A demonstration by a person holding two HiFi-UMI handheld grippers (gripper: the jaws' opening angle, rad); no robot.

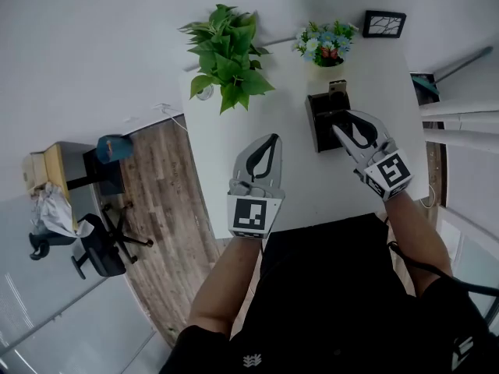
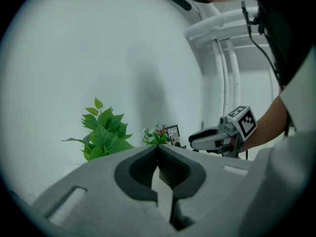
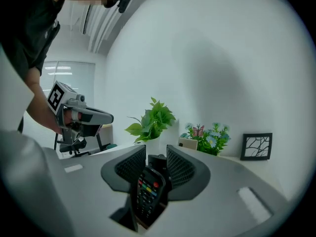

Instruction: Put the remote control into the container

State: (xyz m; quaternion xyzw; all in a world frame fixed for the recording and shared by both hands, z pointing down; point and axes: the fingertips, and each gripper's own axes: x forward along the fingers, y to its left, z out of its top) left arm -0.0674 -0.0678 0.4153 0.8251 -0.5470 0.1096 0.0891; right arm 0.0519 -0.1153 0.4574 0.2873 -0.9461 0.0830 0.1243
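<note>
Where the head view looks steeply down on the long white table [image 1: 234,139], find the right gripper [image 1: 347,127] poised over the open black box-shaped container [image 1: 317,109], tips at its mouth, and the left gripper [image 1: 272,140] idle above bare tabletop, well apart from it. Beyond, note a leafy green potted plant [image 1: 228,57], a small pot of artificial flowers [image 1: 326,44] and a black-framed picture [image 1: 383,23]. Seen along the left gripper's own jaws: pressed fully together, nothing between them, aimed toward the plant; no help wanted from that side, so park it clear. Seen along the right gripper's jaws: spread about halfway, with the slim black plastic remote control with coloured buttons [image 3: 147,191] standing on end between them, leaning toward the left-hand pad, the ribbed pads seemingly not squeezing it, dark container wall just behind. Judged from that: release step in hand, remote control probably down inside the container, lower end out of sight. To do it well: hold the wrist steady, spread the jaws a touch more so neither pad drags, then lift straight up along the remote control's length, never sideways, lest a pad catch it and tip the container or pull it back out.
</note>
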